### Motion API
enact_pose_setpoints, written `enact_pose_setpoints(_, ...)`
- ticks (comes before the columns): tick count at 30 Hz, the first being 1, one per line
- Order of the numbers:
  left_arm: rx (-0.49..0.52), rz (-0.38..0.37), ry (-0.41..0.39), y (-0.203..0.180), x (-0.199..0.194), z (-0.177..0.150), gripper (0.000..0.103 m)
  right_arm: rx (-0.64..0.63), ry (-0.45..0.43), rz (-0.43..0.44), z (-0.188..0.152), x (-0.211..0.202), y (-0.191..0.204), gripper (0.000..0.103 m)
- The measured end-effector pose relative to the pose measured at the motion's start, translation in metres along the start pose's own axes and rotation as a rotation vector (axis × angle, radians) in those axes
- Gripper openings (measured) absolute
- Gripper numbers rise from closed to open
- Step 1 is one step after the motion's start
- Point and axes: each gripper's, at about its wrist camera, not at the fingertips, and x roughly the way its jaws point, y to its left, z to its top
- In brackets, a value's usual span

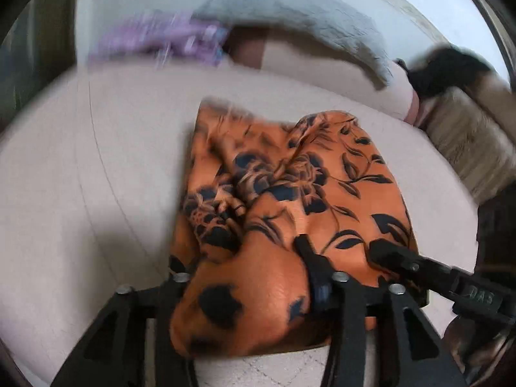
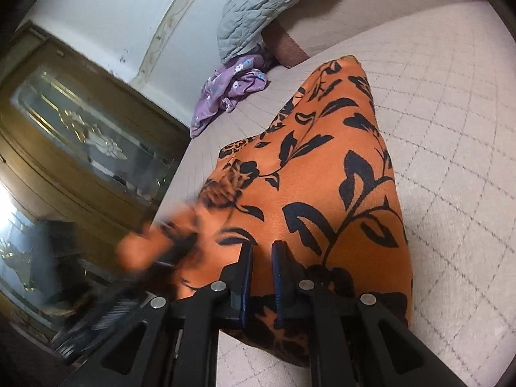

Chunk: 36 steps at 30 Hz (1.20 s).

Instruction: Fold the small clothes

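An orange garment with a black flower print (image 1: pixel 290 180) lies partly lifted on a pale quilted bed (image 1: pixel 96 167). In the left wrist view a bunched fold of it fills the space between my left gripper's (image 1: pixel 238 258) fingers, which are shut on it. The other gripper's black fingers (image 1: pixel 396 258) reach into the cloth from the right. In the right wrist view the same garment (image 2: pixel 322 167) stretches forward over the bed (image 2: pixel 451 129), and my right gripper (image 2: pixel 262 248) is shut on its near edge, jaws nearly together.
A crumpled purple flowered garment (image 2: pixel 225 90) lies at the bed's far edge, also in the left wrist view (image 1: pixel 154 38). A grey quilted blanket (image 2: pixel 258 9) hangs behind it. A wooden cabinet with glass doors (image 2: pixel 80 135) stands to the left. A beige cushion (image 1: pixel 467 142) sits right.
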Motion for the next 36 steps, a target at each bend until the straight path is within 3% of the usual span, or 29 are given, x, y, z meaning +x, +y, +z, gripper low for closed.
enact_pose_setpoints(1,-0.041,-0.042,-0.007,0.007,-0.004,0.002,0.052,-0.006,0.006,-0.003,0.000,0.001,0.001,0.014)
enact_pose_setpoints(3,-0.053,-0.050,-0.008,0.011,-0.010,0.006,0.057,-0.025,0.002,-0.006,-0.001,-0.002,0.003,0.013)
enact_pose_setpoints(11,-0.061,0.109,-0.222,0.029,-0.061,0.010,0.060,0.034,-0.105,0.029,0.007,-0.029,-0.009,0.018)
enact_pose_setpoints(13,-0.042,0.116,-0.201,0.028,-0.054,0.011,0.062,0.048,-0.038,-0.015,0.006,-0.014,-0.015,0.017)
enact_pose_setpoints(15,0.021,0.148,-0.136,0.015,-0.037,0.008,0.062,0.043,-0.036,-0.029,0.003,-0.011,-0.017,0.017)
enact_pose_setpoints(19,0.208,0.349,-0.074,-0.012,-0.006,-0.004,0.064,0.069,-0.032,-0.006,0.003,-0.011,-0.021,0.017)
enact_pose_setpoints(20,0.212,0.358,-0.082,-0.012,-0.006,-0.004,0.065,0.078,-0.030,0.002,0.003,-0.011,-0.022,0.017)
enact_pose_setpoints(22,0.186,0.354,-0.070,-0.004,-0.005,-0.002,0.073,0.075,-0.030,0.002,0.004,-0.012,-0.024,0.017)
enact_pose_setpoints(26,0.110,0.312,-0.031,0.015,0.001,0.000,0.080,0.049,-0.032,-0.012,0.001,-0.012,-0.020,0.017)
enact_pose_setpoints(30,0.177,0.359,-0.043,0.005,0.004,-0.002,0.080,0.048,-0.029,-0.008,0.002,-0.011,-0.020,0.017)
enact_pose_setpoints(34,0.052,0.284,-0.017,0.015,-0.013,0.013,0.079,0.047,-0.038,-0.007,0.004,-0.018,-0.016,0.017)
enact_pose_setpoints(36,0.014,0.270,-0.061,0.016,-0.023,0.024,0.079,0.034,-0.065,0.006,0.010,-0.024,-0.010,0.018)
